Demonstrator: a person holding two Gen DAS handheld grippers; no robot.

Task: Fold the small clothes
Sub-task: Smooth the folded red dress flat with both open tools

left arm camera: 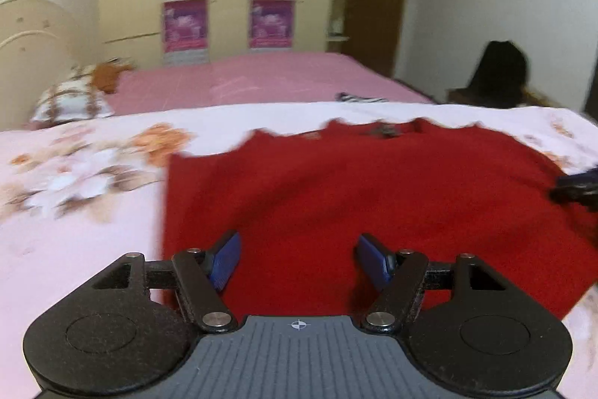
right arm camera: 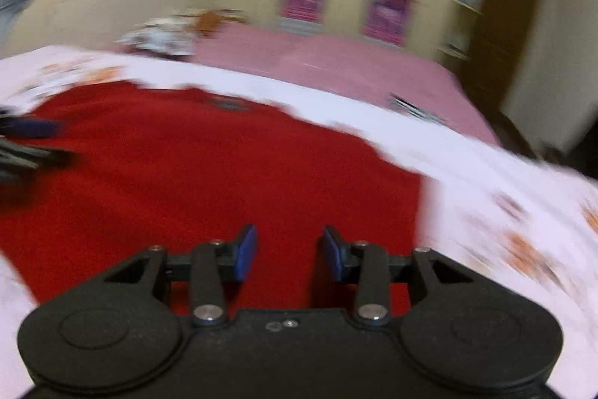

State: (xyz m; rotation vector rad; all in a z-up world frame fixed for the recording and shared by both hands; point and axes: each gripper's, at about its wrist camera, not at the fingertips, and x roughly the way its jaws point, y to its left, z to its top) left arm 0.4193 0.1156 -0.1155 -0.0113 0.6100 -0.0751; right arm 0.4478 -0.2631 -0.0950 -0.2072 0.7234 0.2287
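- Red garment [left arm camera: 336, 197] lies spread flat on the floral bedsheet [left arm camera: 74, 174], near edge right under both grippers. Looks like a knit top; cannot tell sleeves from here.
- Handling guess: soft, limp, light. It should drape and sag when lifted, so no stiffness to rely on. Fuzzy surface probably grips the pads fine, not slippery. Not fragile.
- Best hold, I'd say: pinch the near hem at its two corners, one gripper each, so the fold stays even. Left side edge runs straight, an easy reference.
- Look: solid deep red, matte. Far edge appears jagged, likely blur. Small dark mark by the far middle, maybe a label at the neckline; too blurred to tell.
- Left gripper [left arm camera: 297, 258]: blue pads [left arm camera: 224, 258] wide apart, holding nothing, hovering over the near hem.
- Right gripper [right arm camera: 289, 251]: pads apart too, nothing between them, over the garment's right half.
- Second bed with pink cover [left arm camera: 261, 77] behind; not involved.
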